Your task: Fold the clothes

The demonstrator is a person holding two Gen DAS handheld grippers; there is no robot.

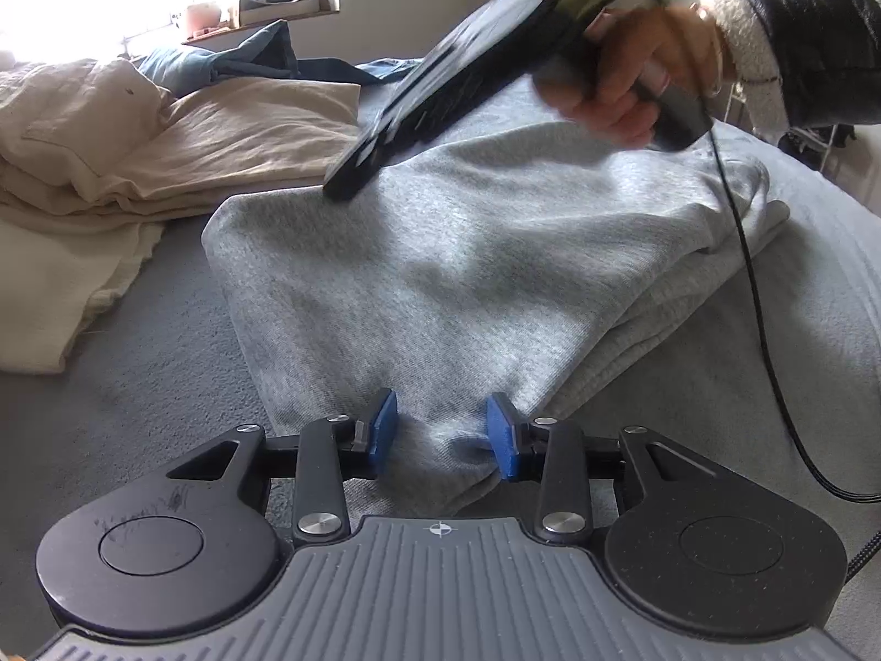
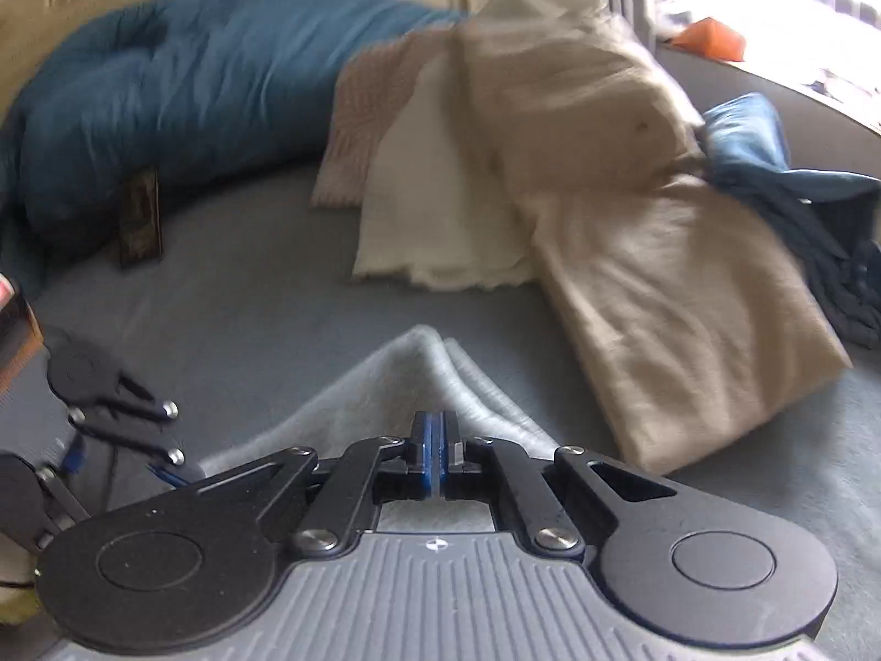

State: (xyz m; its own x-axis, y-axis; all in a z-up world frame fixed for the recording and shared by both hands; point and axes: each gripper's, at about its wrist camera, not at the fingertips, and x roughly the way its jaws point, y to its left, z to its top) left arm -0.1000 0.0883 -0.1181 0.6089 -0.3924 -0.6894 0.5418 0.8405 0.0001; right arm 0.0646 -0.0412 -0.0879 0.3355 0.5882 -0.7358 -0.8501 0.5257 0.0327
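Grey sweatshirt [image 1: 468,275] spread mid-frame on the bed [image 1: 137,385]; hem bunched between left gripper [image 1: 443,429] pads, parted. Right gripper [image 2: 438,457] pinched closed on a lifted corner, likely for folding.

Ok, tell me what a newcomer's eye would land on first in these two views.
First the grey sweatshirt, folded in layers in the middle of the bed, with the open left gripper astride its near edge. Next the right gripper, shut on a grey corner of it. Behind lie a heap of beige clothes and a blue duvet bunched by the headboard.
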